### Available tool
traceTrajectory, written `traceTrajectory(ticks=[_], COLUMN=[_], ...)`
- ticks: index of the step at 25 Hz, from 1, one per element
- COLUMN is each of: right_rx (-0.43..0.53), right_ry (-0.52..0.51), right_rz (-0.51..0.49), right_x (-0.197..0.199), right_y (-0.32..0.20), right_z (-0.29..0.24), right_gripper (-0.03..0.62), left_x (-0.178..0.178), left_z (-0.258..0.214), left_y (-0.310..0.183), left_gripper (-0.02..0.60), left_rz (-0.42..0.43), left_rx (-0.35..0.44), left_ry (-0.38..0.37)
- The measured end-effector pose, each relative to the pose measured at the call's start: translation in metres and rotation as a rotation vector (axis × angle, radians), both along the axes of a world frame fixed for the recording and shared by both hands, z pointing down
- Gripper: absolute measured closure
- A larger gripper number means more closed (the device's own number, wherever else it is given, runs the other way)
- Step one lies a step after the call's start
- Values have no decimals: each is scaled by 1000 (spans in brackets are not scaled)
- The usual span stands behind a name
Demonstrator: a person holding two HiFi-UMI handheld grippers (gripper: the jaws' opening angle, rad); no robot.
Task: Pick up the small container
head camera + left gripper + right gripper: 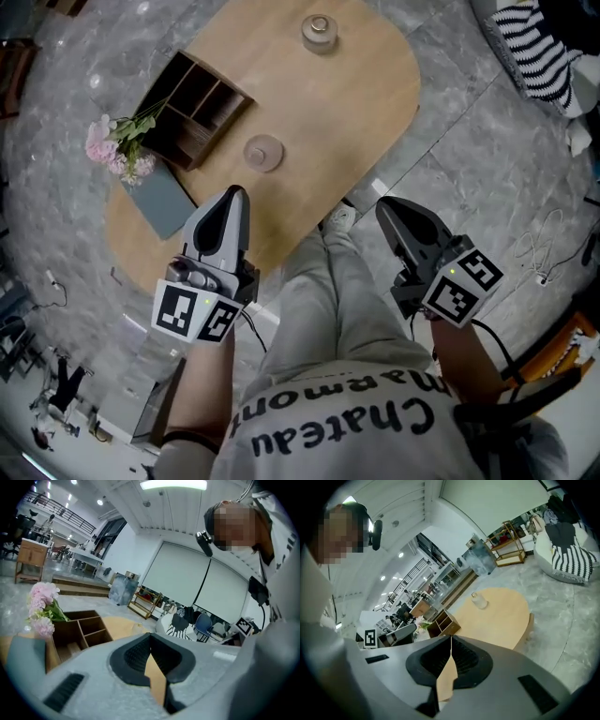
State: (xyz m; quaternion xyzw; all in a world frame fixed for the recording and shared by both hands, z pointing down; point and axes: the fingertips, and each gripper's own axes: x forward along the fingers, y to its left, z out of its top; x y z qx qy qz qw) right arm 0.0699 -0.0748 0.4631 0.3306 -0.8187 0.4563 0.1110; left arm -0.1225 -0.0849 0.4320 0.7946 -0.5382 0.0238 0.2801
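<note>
A small clear jar with a lid (320,33) stands at the far end of the oval wooden table (356,103); in the right gripper view the jar (478,600) is far ahead. My left gripper (235,193) hangs over the table's near edge, jaws closed together with nothing between them. The right gripper (383,207) is off the table's near right side, above the floor, also shut and empty. In the left gripper view the left gripper (150,635) points across the tabletop (118,625); the jar is hidden there.
A dark wooden organizer box (192,108) with compartments sits on the table's left, pink flowers (114,145) and a grey book (159,198) beside it. A round tan disc (263,152) lies mid-table. My legs and a shoe (339,217) are below the near edge. A striped cushion (530,47) lies far right.
</note>
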Motion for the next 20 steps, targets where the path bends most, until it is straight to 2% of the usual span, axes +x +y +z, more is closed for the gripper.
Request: traceTrajectory(ticks=[4,10,15,20], right_rx=[-51,-95,-111,-111], right_ry=[-6,-5,-8,-12], right_rz=[45,59,69,78], right_x=[3,5,3,-1], right_y=[-3,-6,-11,-17], right_z=[33,76,101,117], right_gripper=[580,580,580,580], left_x=[-1,0,4,8], left_z=[39,80,95,101], left_y=[-10,-26,-35,-41], left_gripper=[566,566,565,565], left_rz=[24,68,108,131], left_rx=[-18,2,47,93], left_ry=[-30,-68,-127,-126])
